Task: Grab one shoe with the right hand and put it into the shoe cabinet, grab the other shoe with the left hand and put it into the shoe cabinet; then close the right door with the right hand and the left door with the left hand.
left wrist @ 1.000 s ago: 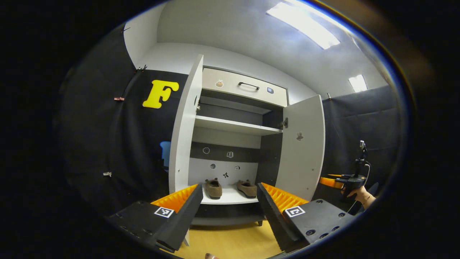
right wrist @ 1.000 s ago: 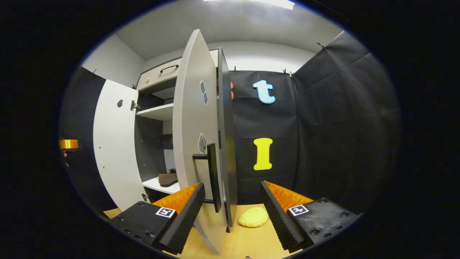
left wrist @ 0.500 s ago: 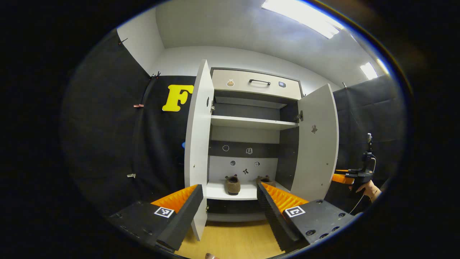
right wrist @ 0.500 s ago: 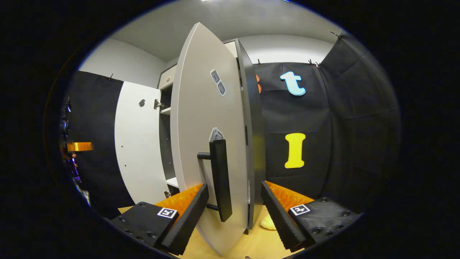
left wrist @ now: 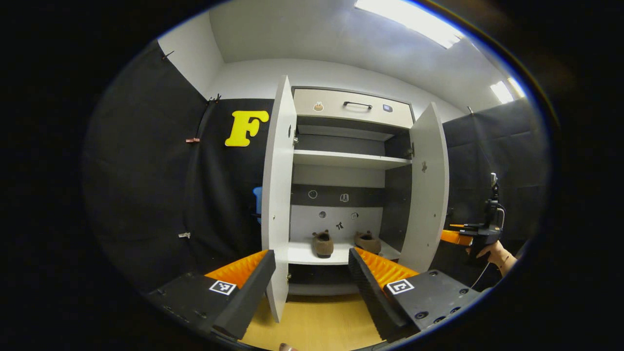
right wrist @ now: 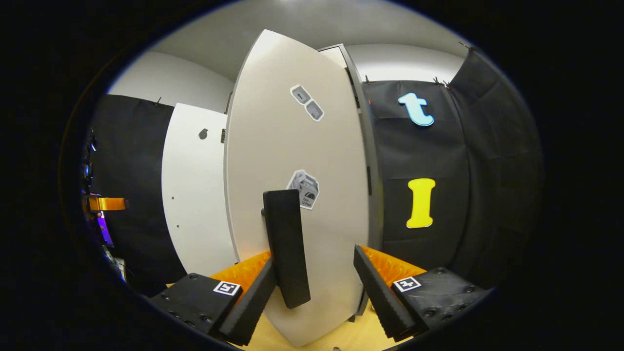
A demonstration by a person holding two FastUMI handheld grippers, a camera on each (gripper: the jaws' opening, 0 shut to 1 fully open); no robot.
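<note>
**Right door half swung, both shoes on the bottom shelf**

From the left gripper view I see the shoe cabinet [left wrist: 348,161] straight ahead, both doors standing open. The left door [left wrist: 277,195] faces me nearly edge-on; the right door [left wrist: 426,185] is angled partway inward. On the lowest shelf [left wrist: 304,253] sit the two brown shoes, one [left wrist: 322,243] left of centre, the other [left wrist: 368,241] to its right, apart from each other.

My left gripper [left wrist: 312,282] hangs back from the cabinet, level, pointed at the opening, fingers spread wide with nothing between them.

In the right gripper view the right door [right wrist: 297,195] fills the middle, outer face toward me, its black handle [right wrist: 286,246] upright. My right gripper [right wrist: 314,287] is low and close to that face, fingers wide apart; the handle stands in the gap, just beside the left finger [right wrist: 248,302]. I cannot tell whether they touch. Nothing is clamped.

Far right in the left gripper view, the hand [left wrist: 490,251] holding that right gripper sits just outside the right door's edge.
</note>
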